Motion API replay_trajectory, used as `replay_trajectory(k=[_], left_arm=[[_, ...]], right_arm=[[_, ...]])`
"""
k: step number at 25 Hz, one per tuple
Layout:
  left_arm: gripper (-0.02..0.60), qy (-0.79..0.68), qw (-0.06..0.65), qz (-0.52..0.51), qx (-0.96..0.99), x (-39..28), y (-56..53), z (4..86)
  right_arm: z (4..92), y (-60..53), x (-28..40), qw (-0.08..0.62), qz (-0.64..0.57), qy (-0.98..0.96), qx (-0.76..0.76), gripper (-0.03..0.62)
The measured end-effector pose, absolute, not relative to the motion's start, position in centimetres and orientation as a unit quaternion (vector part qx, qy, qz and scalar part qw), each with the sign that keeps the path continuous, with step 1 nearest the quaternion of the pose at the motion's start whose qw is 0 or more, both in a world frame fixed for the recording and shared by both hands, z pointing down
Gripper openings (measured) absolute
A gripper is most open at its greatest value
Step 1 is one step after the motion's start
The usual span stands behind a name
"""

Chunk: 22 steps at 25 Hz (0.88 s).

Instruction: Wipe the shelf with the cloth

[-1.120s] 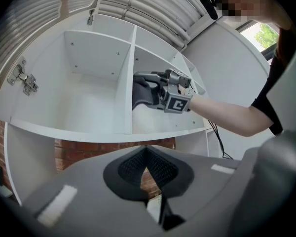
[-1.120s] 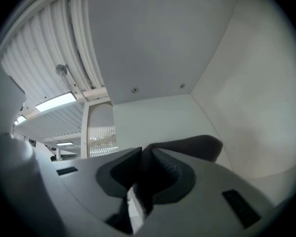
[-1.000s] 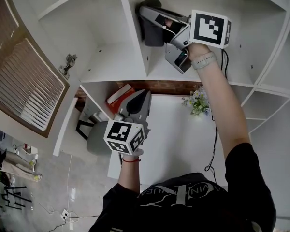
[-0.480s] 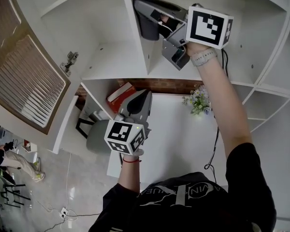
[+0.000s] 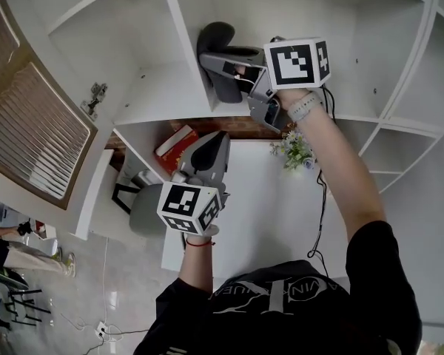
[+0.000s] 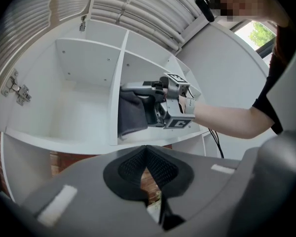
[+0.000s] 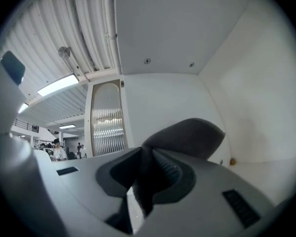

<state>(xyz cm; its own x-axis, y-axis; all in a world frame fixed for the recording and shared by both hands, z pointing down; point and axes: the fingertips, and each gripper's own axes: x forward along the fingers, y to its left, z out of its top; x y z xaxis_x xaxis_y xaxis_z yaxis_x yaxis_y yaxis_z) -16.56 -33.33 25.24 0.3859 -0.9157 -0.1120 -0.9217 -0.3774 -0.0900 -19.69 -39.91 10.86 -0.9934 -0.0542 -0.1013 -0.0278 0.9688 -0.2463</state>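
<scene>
Dark grey fabric cloth (image 5: 216,35) pinched in right tool (image 5: 223,66), seemed touching white wooden shelf (image 5: 163,87) board just right of upright divider (image 5: 179,28). Left tool (image 5: 216,145) pressed together, empty, below shelf. Wiping judged under way; area already wiped could not be told.

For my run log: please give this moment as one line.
right gripper: shut on cloth | cloth: inside shelf, beside divider | left gripper: shut, empty, away from cloth
</scene>
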Motion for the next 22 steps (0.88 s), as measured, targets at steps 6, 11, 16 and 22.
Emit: replay_trajectory(k=[6, 11, 16, 22], left_arm=[[0.012, 0.554, 0.09, 0.026, -0.827, -16.2, -33.2, 23.1], [0.012, 0.549, 0.08, 0.022, -0.831, -15.6, -32.8, 23.9], [0.012, 0.537, 0.076, 0.028, -0.84, -14.6, -32.6, 23.8], [0.011, 0.512, 0.089, 0.031, -0.854, -12.3, -33.0, 22.2]], right_arm=[[12.3, -39.8, -19.4, -0.008, -0.041, 0.997, -0.07, 0.08], [13.2, -41.1, -17.1, -0.049, 0.029, 0.988, -0.143, 0.08], [13.7, -44.3, -11.7, -0.143, 0.156, 0.931, -0.297, 0.08], [13.7, -46.0, -5.3, -0.163, 0.162, 0.896, -0.38, 0.08]])
